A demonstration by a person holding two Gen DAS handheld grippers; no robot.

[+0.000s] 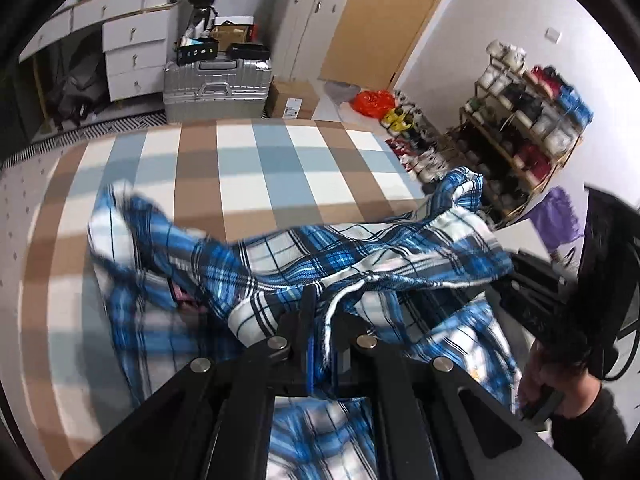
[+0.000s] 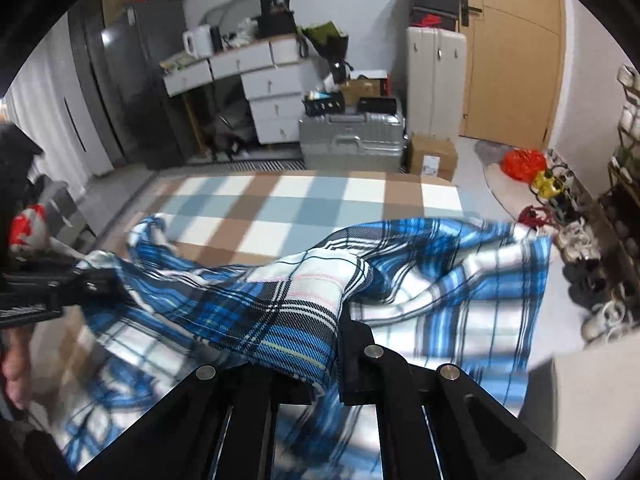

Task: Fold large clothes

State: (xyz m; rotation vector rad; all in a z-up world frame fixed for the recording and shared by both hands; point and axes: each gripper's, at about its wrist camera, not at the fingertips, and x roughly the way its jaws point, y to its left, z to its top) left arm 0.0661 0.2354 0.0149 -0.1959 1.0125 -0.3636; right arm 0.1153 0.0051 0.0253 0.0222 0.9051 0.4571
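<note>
Here, a blue plaid shirt point(image 1: 360, 248) is gripped by the closed left claw point(image 1: 320, 320) and the closed right claw point(image 2: 340, 320), lifted above a checked mat point(image 1: 248, 168); a silver suitcase point(image 1: 216, 88) is seen beyond.

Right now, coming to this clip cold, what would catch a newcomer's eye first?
The blue plaid garment dominates: bunched and lifted over the checked brown, blue and white mat, pinched by both the left gripper and the right gripper. Behind the mat a silver suitcase lies on the floor, and a crowded shoe rack stands along the right wall.
</note>
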